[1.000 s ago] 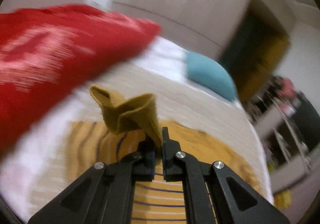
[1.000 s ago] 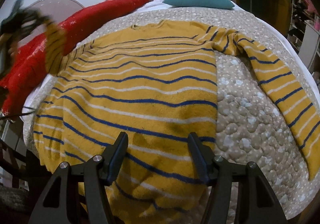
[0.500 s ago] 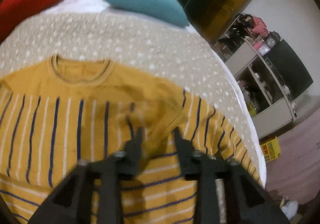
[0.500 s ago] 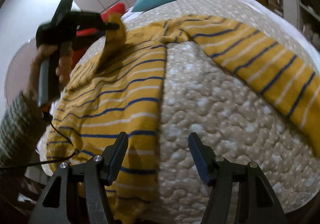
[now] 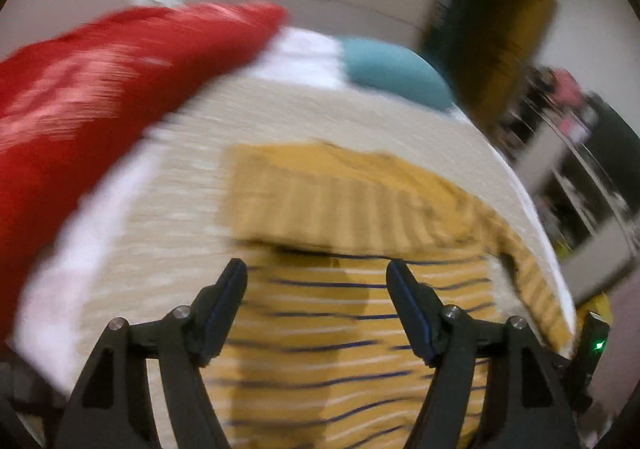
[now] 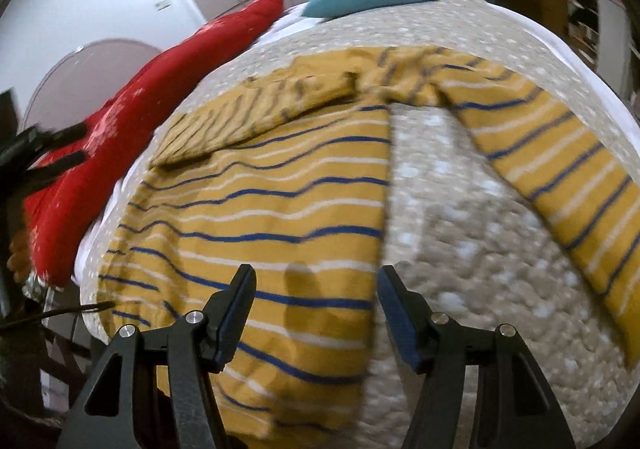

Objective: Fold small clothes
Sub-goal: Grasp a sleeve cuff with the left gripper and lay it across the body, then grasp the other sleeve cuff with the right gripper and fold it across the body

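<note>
Yellow striped sweater (image 6: 272, 209) lies near the bedspread (image 6: 460, 249) edge; both grippers' jaws wide open, empty.

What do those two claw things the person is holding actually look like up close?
Both match. The left gripper and the right gripper are matte black frames with triangular cut-outs and silver round bolt heads at the joints. Each has two tapering fingers lined with dark blue pads on the inner faces. A small green light glows beside the left one.
</note>
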